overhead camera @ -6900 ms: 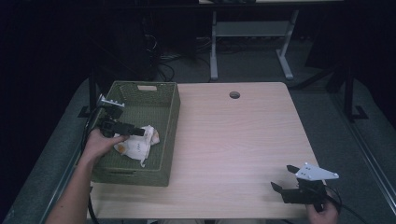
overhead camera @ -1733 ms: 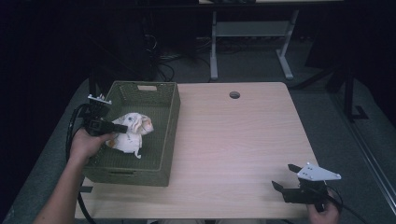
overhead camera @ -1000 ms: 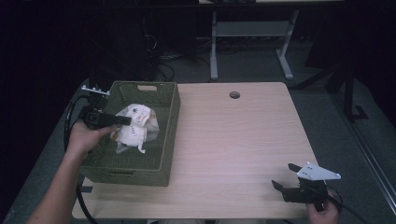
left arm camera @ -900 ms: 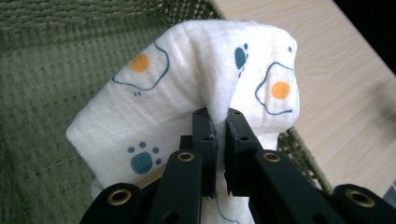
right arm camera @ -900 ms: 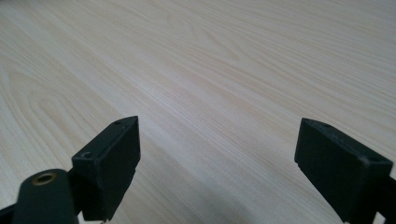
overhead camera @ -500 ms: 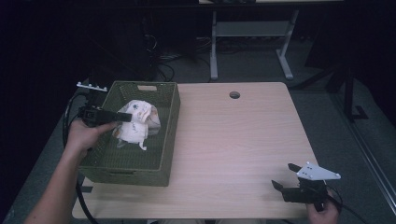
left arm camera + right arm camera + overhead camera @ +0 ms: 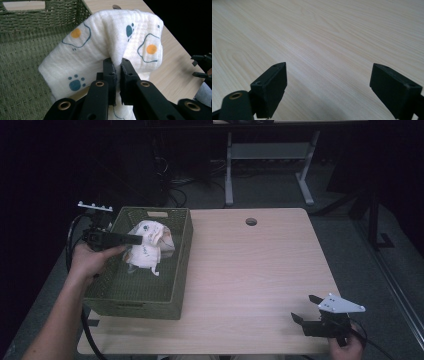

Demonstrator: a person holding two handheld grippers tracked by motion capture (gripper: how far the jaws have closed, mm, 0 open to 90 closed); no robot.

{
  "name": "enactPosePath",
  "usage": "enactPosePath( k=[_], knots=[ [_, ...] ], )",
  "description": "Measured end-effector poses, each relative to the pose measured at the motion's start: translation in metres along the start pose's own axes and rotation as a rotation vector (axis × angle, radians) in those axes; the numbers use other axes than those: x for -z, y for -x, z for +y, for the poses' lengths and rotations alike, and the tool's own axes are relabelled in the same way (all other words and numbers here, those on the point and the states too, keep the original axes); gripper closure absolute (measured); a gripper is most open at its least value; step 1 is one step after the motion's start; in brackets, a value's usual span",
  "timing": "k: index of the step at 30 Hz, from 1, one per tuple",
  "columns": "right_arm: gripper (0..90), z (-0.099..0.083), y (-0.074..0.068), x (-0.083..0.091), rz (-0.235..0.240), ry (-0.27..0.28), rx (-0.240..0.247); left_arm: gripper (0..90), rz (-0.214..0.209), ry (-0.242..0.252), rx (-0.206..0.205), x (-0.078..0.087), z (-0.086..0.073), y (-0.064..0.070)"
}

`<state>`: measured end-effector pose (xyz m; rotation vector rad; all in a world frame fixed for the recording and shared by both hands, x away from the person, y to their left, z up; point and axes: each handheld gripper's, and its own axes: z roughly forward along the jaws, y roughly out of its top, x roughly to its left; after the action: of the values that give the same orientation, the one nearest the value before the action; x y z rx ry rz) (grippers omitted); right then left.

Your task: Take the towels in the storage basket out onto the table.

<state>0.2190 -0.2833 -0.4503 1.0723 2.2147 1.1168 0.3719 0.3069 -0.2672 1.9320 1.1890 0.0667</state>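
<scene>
L gripper [image 7: 115, 68] pinches cloth [image 7: 100, 47] above basket [image 7: 135, 295], approx. 9 o'clock; R gripper [image 7: 328, 82] fingers wide, 5 o'clock on worktop [image 7: 250, 270].

Basket walls [image 7: 183, 251] hem the lifted cloth [image 7: 147, 245]; right of them the table [image 7: 250, 270] lies open.

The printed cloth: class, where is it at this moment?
In the high view the printed cloth hangs at the table's left, above the green basket, pinched between the shut jaws of the left gripper.
</scene>
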Motion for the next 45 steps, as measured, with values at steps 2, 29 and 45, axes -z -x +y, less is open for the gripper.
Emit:
enactPosePath(
  k=[2, 29, 45],
  knots=[
    [14.0, 0.000, 0.000, 0.000, 0.000, 0.000, 0.000, 85.0, -0.004, 0.006, 0.000, 0.001, 0.002, 0.002],
    [14.0, 0.000, 0.001, 0.000, 0.000, 0.001, -0.004, 85.0, -0.078, 0.019, -0.065, -0.009, 0.030, 0.040],
    [14.0, 0.000, 0.001, 0.001, 0.001, 0.004, -0.005, 85.0, -0.122, -0.011, -0.101, -0.032, 0.043, 0.065]
  ],
)
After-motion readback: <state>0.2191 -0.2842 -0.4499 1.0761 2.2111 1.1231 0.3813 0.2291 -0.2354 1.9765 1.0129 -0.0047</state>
